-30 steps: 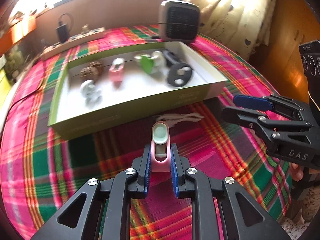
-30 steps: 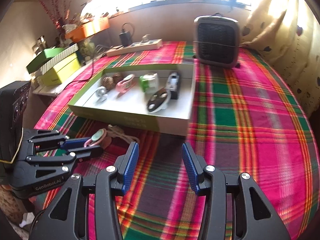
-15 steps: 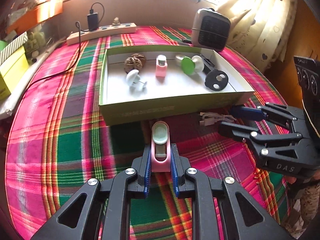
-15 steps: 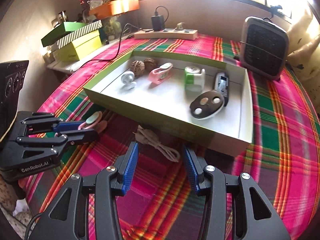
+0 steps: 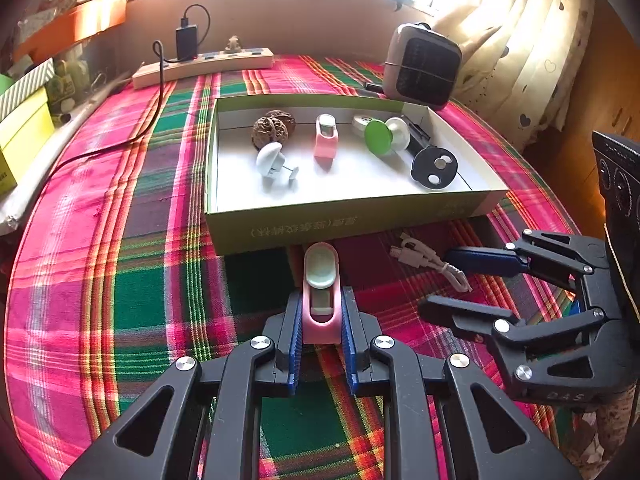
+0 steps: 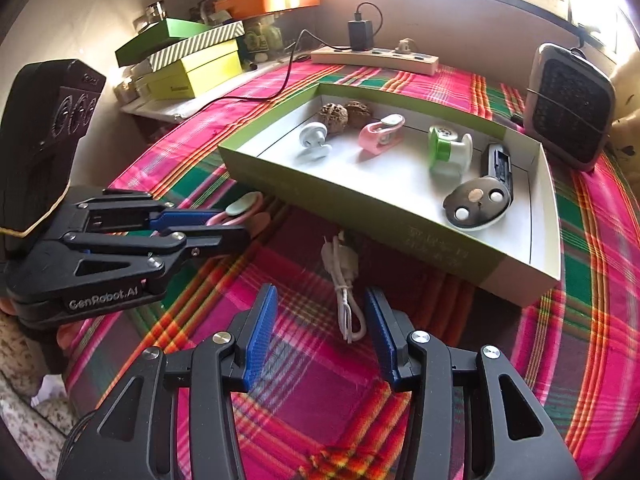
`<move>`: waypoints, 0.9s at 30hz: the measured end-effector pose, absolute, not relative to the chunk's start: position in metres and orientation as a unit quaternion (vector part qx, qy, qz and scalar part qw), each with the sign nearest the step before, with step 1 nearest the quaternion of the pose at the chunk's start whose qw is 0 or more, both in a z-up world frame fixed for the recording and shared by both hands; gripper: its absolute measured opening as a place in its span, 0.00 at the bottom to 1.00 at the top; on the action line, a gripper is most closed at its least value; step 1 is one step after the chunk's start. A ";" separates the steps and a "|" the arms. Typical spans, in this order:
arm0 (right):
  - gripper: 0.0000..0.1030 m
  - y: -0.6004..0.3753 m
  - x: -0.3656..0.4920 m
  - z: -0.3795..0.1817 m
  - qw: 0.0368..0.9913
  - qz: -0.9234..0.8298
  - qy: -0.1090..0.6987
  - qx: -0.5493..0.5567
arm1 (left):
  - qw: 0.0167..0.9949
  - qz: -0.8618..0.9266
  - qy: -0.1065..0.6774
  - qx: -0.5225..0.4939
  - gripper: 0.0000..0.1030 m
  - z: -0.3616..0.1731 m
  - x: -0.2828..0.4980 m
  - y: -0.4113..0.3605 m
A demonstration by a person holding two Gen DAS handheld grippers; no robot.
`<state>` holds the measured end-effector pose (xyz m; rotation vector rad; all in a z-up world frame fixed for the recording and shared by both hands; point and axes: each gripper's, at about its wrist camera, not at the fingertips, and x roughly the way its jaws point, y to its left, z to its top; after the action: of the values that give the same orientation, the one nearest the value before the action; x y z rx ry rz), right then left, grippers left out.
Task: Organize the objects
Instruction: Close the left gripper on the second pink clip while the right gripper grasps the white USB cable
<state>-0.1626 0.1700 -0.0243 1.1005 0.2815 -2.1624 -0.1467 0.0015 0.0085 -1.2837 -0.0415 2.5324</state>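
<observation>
My left gripper (image 5: 320,320) is shut on a pink clip with a pale green pad (image 5: 321,292), held just in front of the green box's (image 5: 340,226) near wall; the clip also shows in the right wrist view (image 6: 240,212). My right gripper (image 6: 316,328) is open, its blue pads either side of a coiled white cable (image 6: 346,280) on the plaid cloth; the cable also shows in the left wrist view (image 5: 428,258). Inside the box lie two walnuts (image 5: 272,126), a white knob (image 5: 272,158), a second pink clip (image 5: 326,138), a green-and-white spool (image 5: 386,136) and a black disc tool (image 5: 434,164).
A small heater (image 5: 420,66) stands behind the box at right. A power strip with a charger (image 5: 204,64) lies at the table's back edge. Stacked green and yellow boxes (image 6: 188,60) sit off the table at left. A curtain (image 5: 532,40) hangs at right.
Both grippers have swung left relative to the box. The right gripper has closed in on the white cable, which now lies between its open fingers. The left still holds the pink clip.
</observation>
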 end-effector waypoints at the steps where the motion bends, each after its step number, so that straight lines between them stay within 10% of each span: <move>1: 0.45 0.169 -0.164 -0.024 0.337 -0.834 0.108 0.423 | 0.150 0.882 -0.014 -0.447 0.15 0.008 -0.147 0.002; 12: 0.45 0.162 -0.172 -0.025 0.312 -0.847 0.113 0.416 | 0.151 0.882 -0.013 -0.446 0.16 0.009 -0.153 0.001; 27: 0.19 0.162 -0.172 -0.024 0.291 -0.854 0.128 0.411 | 0.137 0.887 0.016 -0.440 0.15 0.008 -0.152 0.010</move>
<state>-0.1720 0.1620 -0.0241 1.0960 0.3421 -2.2777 -0.1524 0.0104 0.0078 -1.2733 0.0465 2.5689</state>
